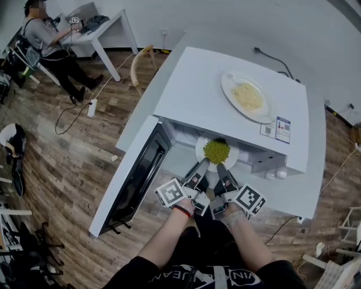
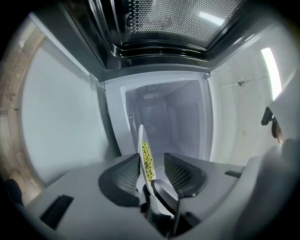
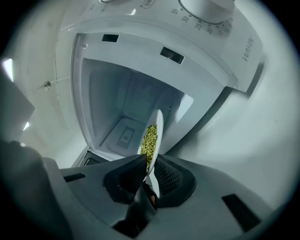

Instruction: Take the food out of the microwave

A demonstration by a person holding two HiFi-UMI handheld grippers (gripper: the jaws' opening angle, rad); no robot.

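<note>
Two plates show in the head view. One plate (image 1: 199,147) heaped with green peas (image 1: 216,151) sits in the mouth of the single white microwave (image 1: 192,90). The other, a noodle plate (image 1: 228,84), rests on top of the oven. The one door (image 1: 138,180) hangs open to the left, and the oven stands on a white table (image 1: 138,124). Both grippers reach in side by side, the left gripper (image 1: 203,165) and the right gripper (image 1: 221,167) each meeting the near rim of the pea plate. Two marker cubes (image 1: 171,193) ride just behind them. One person (image 1: 45,34) sits at a desk (image 1: 107,25) far off at the upper left.

One plate (image 2: 140,140) appears in the left gripper view, seen edge-on with its peas (image 2: 146,161) facing right. Its rim stands between the jaws of the left gripper (image 2: 151,157), which are spread: the rim lies close against the left pad while the right pad stands clear of it. Beyond lies the bare cavity of the microwave (image 2: 164,117), with the door's perforated window (image 2: 164,28) across the top.

One plate (image 3: 158,126) again fills the right gripper view, tilted, with peas (image 3: 149,138) on its left face. The right gripper (image 3: 150,161) pinches its rim, both pads pressed on the edge. Behind it are the open cavity of the microwave (image 3: 122,103) and one dial (image 3: 206,7) on the control panel.
</note>
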